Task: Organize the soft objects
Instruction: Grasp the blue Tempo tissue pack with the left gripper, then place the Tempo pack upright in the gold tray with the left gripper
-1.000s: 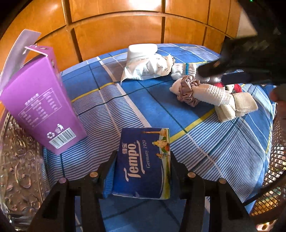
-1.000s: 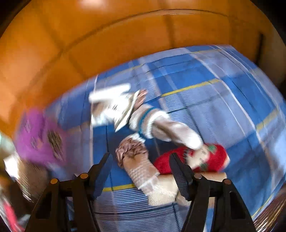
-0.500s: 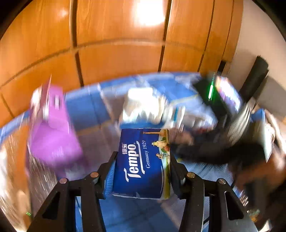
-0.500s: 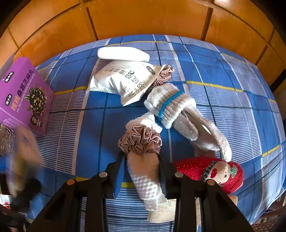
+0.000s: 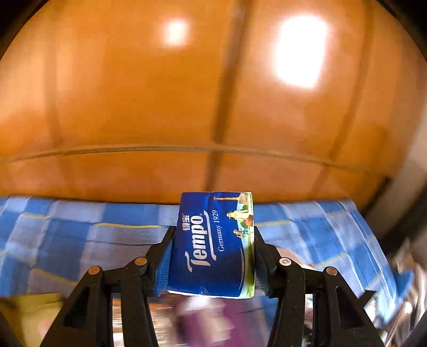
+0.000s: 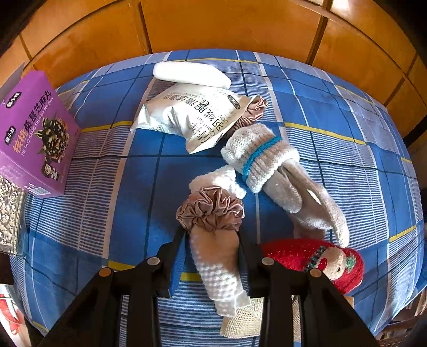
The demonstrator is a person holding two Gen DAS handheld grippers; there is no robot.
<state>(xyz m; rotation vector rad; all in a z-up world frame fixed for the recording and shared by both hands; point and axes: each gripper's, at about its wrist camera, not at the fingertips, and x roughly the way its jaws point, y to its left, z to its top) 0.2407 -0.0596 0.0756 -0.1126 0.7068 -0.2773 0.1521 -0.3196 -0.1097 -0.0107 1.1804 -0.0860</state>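
Covering the worktop, a blue plaid cloth (image 6: pixel 133 192) meets orange wood panels (image 6: pixel 226 24). Left gripper (image 5: pixel 212 240), risen since earlier, pinches the tissue pack (image 5: pixel 213 245); right gripper (image 6: pixel 210 235), previously spread, pinches the white sock (image 6: pixel 216 256).

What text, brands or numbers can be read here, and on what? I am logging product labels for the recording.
"Tempo" and "Germany 1929", with two small Chinese characters beside the brand: blue tissue pack held in the left tongs.
"HE TAO SANG SHEN ZHI MA WAN" under large yellow Chinese characters: purple box.
Large dark Chinese print, seen upside down: white pouch; its small Latin lines are too small to read.
The socks and scrunchie show no text.
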